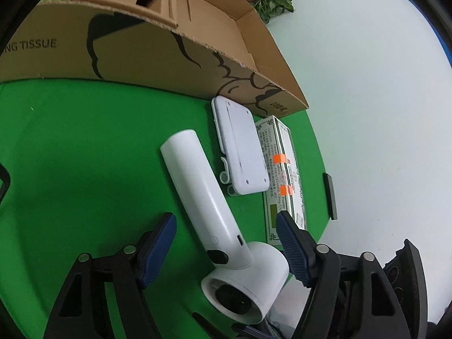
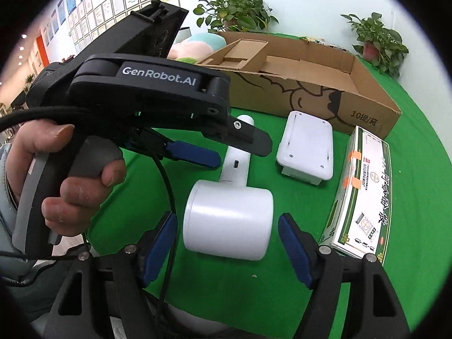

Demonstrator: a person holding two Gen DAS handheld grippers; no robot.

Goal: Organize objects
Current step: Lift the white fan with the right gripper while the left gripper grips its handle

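A white hair-dryer-shaped device (image 1: 209,197) (image 2: 228,223) lies on the green cloth (image 1: 70,155). In the left wrist view my left gripper (image 1: 226,214) straddles it where the handle meets the round head. The left pad stands clear of the handle, the right pad sits close beside the head, and the jaws are open. The right wrist view shows my right gripper (image 2: 227,216) open around the round head, with a gap on each side. There a hand (image 2: 84,192) holds the left gripper (image 2: 243,154) over the handle.
An open cardboard box (image 1: 169,56) (image 2: 310,84) lies behind. A flat white case (image 1: 240,147) (image 2: 306,147) and a green-and-white carton with orange tape (image 1: 282,169) (image 2: 364,195) lie right of the device. A small black bar (image 1: 330,195) is at the cloth's edge. Potted plants (image 2: 234,11) stand at the back.
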